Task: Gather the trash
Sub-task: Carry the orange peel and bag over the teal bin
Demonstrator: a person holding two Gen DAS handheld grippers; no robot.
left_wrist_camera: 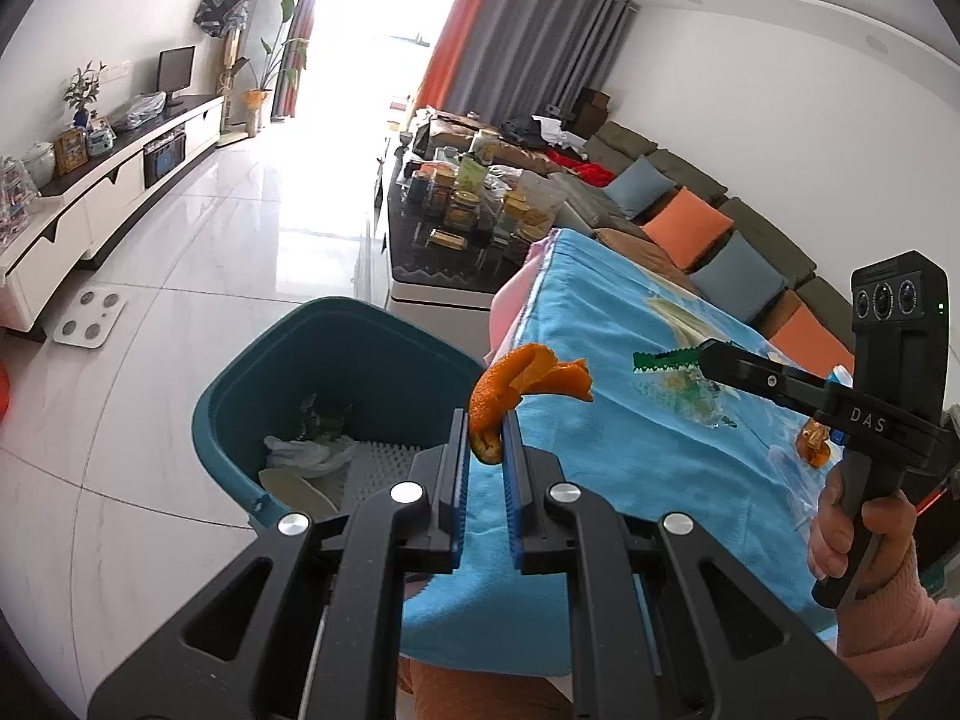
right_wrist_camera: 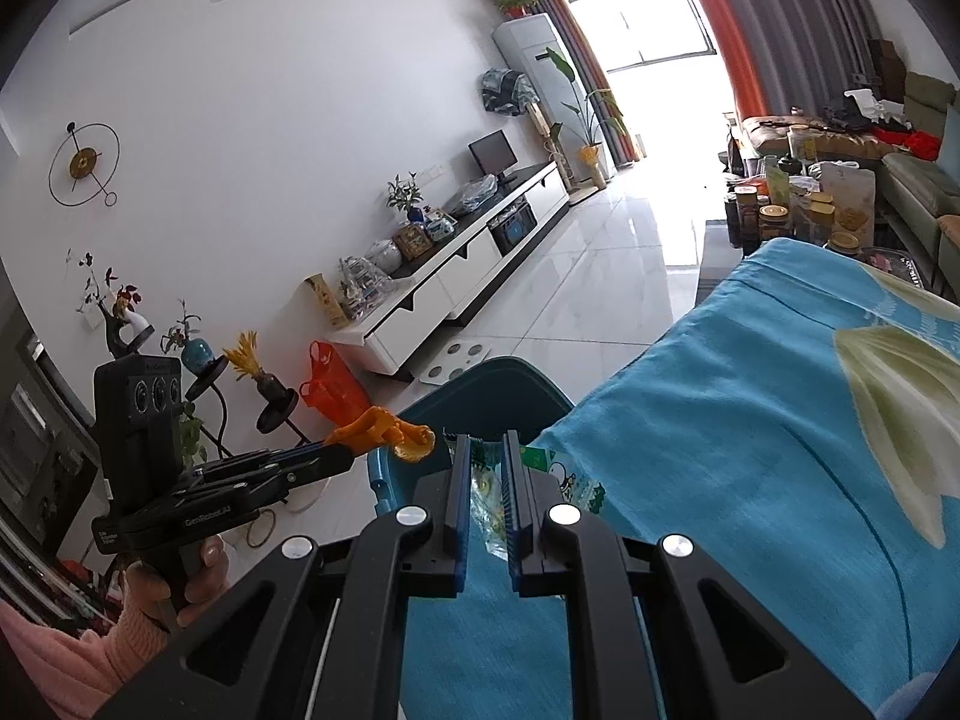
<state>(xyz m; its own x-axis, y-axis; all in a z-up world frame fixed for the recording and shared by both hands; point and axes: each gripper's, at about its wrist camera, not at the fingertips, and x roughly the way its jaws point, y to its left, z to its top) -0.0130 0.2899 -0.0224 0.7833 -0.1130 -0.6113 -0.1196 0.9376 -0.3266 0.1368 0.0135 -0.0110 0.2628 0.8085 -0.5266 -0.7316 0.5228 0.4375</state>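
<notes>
My left gripper [left_wrist_camera: 485, 426] is shut on an orange peel [left_wrist_camera: 516, 381] and holds it at the table's edge, beside the rim of a teal trash bin [left_wrist_camera: 360, 354] on the floor. The bin holds white crumpled trash [left_wrist_camera: 306, 456]. My right gripper [right_wrist_camera: 483, 450] is shut on a green plastic wrapper [right_wrist_camera: 489, 492]. In the left wrist view the right gripper [left_wrist_camera: 666, 360] holds the wrapper [left_wrist_camera: 654, 360] over the blue tablecloth [left_wrist_camera: 630, 468]. In the right wrist view the left gripper [right_wrist_camera: 342, 453] carries the peel [right_wrist_camera: 396, 432] near the bin [right_wrist_camera: 486, 390].
More trash lies on the cloth: a clear wrapper [left_wrist_camera: 696, 402] and an orange piece [left_wrist_camera: 813, 444]. A dark coffee table with jars [left_wrist_camera: 474, 222] stands behind, a sofa [left_wrist_camera: 720, 228] to the right, a TV cabinet [left_wrist_camera: 114, 186] across the tiled floor, and a white scale [left_wrist_camera: 90, 318].
</notes>
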